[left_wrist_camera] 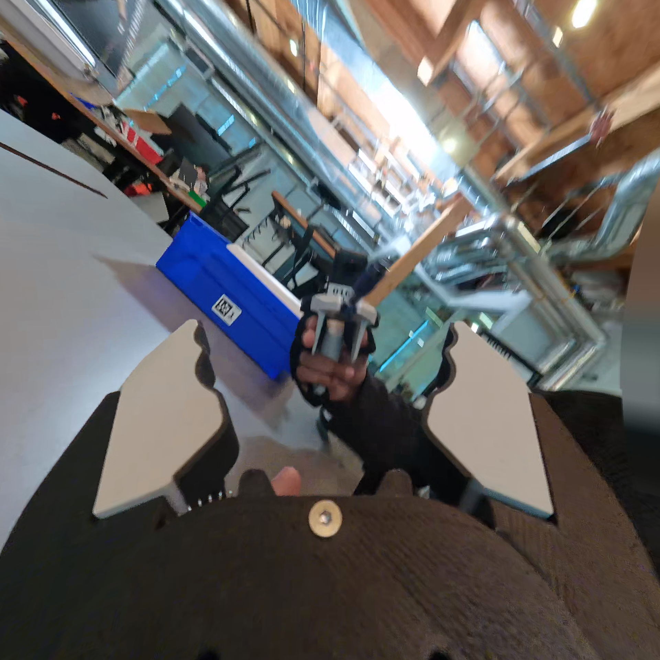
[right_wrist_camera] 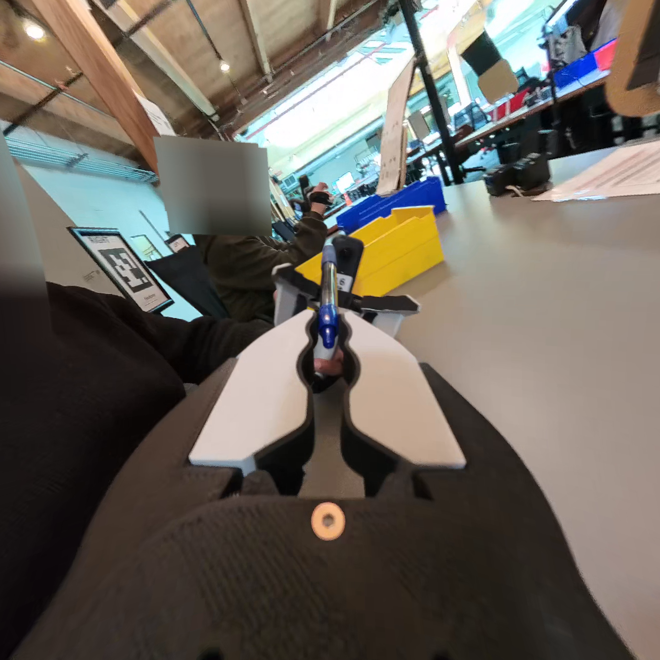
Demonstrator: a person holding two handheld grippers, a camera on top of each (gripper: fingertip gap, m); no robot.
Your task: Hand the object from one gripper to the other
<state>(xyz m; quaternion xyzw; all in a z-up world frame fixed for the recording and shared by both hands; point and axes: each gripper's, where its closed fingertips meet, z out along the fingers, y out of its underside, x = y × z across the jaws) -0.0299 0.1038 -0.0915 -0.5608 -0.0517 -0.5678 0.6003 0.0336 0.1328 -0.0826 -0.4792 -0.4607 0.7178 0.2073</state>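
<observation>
Pen pinched in right gripper, left gripper spread wide.

Right wrist view, centre frame: right gripper (right_wrist_camera: pixel 326 343) pinches a blue pen (right_wrist_camera: pixel 327 321) between its white fingers (right_wrist_camera: pixel 275 396). Pen's long axis runs along the fingers, away from the camera toward upper centre; clear barrel and dark end sticking out past the tips. Just beyond, left gripper (right_wrist_camera: pixel 343 303) faces back, fingers splayed to either side of the pen. Farther, upper right: yellow bin (right_wrist_camera: pixel 400 246), then blue bin (right_wrist_camera: pixel 393 203), on a grey table (right_wrist_camera: pixel 535 321). Left wrist view: left gripper (left_wrist_camera: pixel 326 360) fingers well apart, nothing between them.
</observation>
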